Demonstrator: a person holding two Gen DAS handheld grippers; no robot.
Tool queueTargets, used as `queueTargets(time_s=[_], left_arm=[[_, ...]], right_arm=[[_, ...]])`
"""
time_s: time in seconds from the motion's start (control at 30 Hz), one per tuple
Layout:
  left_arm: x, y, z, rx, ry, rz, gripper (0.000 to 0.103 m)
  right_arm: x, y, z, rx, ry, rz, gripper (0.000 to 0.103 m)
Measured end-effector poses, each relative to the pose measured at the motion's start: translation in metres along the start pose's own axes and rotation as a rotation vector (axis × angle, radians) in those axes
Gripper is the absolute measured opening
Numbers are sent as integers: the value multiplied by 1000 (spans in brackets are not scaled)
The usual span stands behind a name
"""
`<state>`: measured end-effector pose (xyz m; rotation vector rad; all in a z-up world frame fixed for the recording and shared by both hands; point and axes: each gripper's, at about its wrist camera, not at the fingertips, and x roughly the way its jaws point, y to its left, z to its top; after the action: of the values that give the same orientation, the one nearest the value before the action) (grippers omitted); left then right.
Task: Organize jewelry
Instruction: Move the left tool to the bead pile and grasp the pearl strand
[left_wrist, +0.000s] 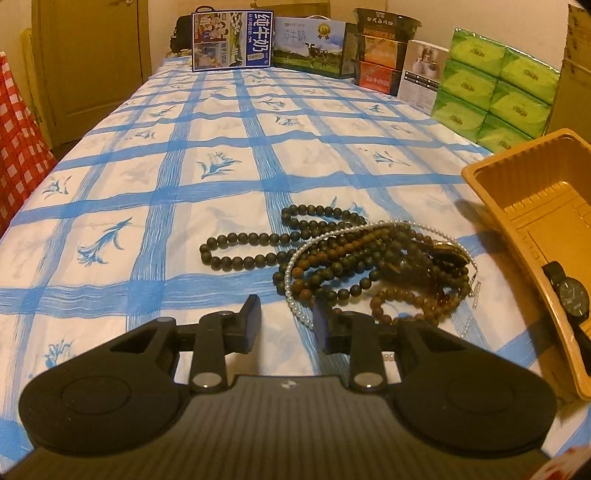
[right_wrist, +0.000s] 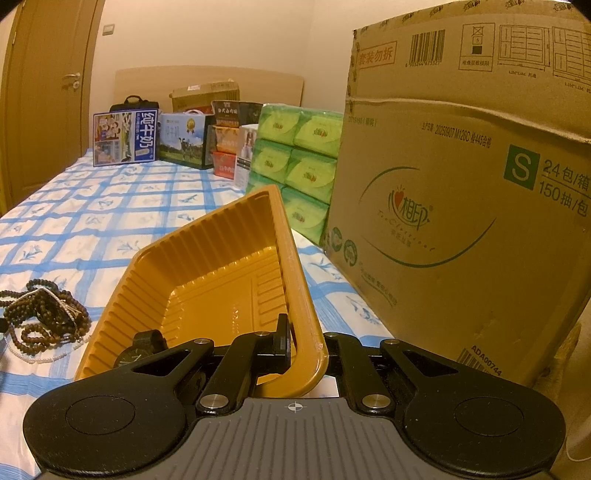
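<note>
Because the beads lie in one tangled heap on the cloth, they will likely handle as a loose, limp mass: light, with no stiffness, each strand free to slide and drag its neighbours along. The round beads look smooth and probably slip between flat pads, so a pinch across a bunched section of several strands seems safer than one on a single bead. A thin pearl strand loops around the near side of the heap and looks the most delicate piece; it may snag on the darker strands if pulled alone.

The left gripper hangs low over the cloth, tilted downward, its tip just at the near edge of the heap. Its jaws stand partly apart with nothing pressed between them; the pearl strand passes just beside the right finger, and contact cannot be told.

The right gripper is closed on the near rim of the tray, one finger inside the wall and one outside, tipping the tray so its open side leans toward the heap. That thin ribbed plastic probably flexes under a hard squeeze. A watch already lies in the tray's near corner, so one piece seems sorted and the heap remains, just to the tray's left.
</note>
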<state>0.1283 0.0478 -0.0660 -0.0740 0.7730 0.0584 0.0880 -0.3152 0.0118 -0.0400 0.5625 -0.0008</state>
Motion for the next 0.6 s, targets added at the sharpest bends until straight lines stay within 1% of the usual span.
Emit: queueTargets(time_s=[0.13, 0.2, 0.27, 0.5, 0.53, 0.6], left_arm=[[5, 0, 2, 11, 0, 13, 28], [7, -1, 2, 27, 1, 25, 25], [9, -2, 3, 36, 0, 33, 19], [14, -7, 5, 70, 3, 46, 10], [14, -7, 5, 72, 3, 41, 5], [14, -8, 6, 80, 7, 40, 2]], right_arm=[[0, 1, 1, 1, 0, 0, 6], [0, 0, 0, 0, 0, 0, 6], [0, 1, 0, 0, 2, -2, 6], [0, 0, 0, 2, 4, -4, 6], [0, -1, 0, 2, 4, -4, 6], [1, 0, 0, 1, 4, -4, 6]])
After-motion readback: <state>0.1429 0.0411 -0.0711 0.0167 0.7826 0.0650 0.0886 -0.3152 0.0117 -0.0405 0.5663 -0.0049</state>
